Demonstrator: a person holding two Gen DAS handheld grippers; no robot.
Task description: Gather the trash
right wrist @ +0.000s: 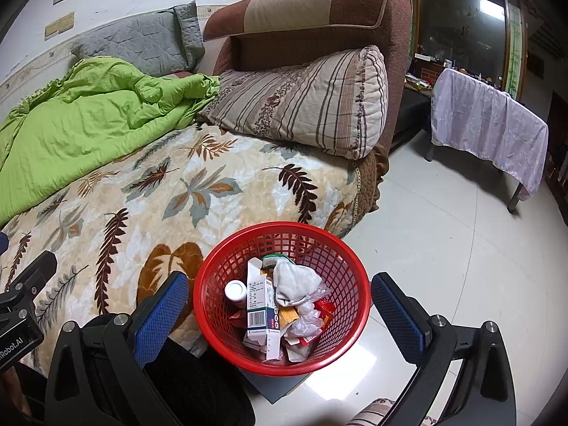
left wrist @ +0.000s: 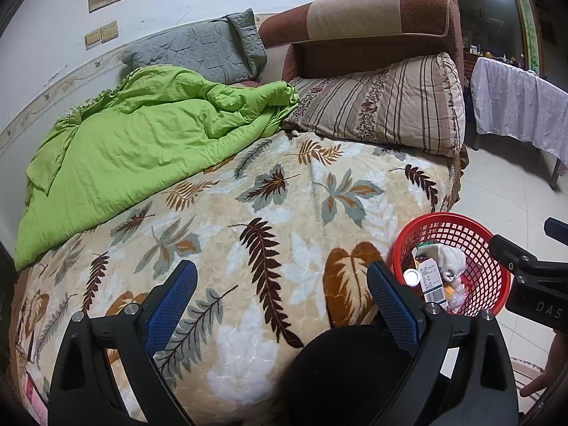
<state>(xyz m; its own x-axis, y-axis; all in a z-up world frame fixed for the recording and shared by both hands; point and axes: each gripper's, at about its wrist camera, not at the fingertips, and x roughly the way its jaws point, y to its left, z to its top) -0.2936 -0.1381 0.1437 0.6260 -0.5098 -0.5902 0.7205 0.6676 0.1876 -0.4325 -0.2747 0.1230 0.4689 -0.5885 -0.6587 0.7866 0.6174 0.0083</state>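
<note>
Plainly, your left gripper [left wrist: 282, 298] hangs spread wide over the near edge of the bed [left wrist: 248, 213], pinching nothing, its blue pads apart above the leaf-patterned blanket. From this view the bed carries a green quilt [left wrist: 142, 135] along its wall side and a striped pillow [left wrist: 383, 106] at the head end, and no loose rubbish shows on the blanket. The red basket [left wrist: 397, 248] sits on the floor just off the bed's near right corner, only partly seen here (a bottle cap and a barcoded box peek out). Your other tool enters at the right edge. Turning to the right wrist view, your right gripper [right wrist: 280, 305] is likewise spread and empty, fingers straddling the basket [right wrist: 213, 284] from above, which I judge is the pose of having dropped something in. This view shows what the left cannot: the whole basket interior, with a white-capped bottle [right wrist: 235, 289], a medicine box [right wrist: 259, 305], a crumpled white cloth [right wrist: 294, 284] and clear wrappers. It also shows the bare tiled floor [right wrist: 443, 248] beyond. The collecting looks close to done.
</note>
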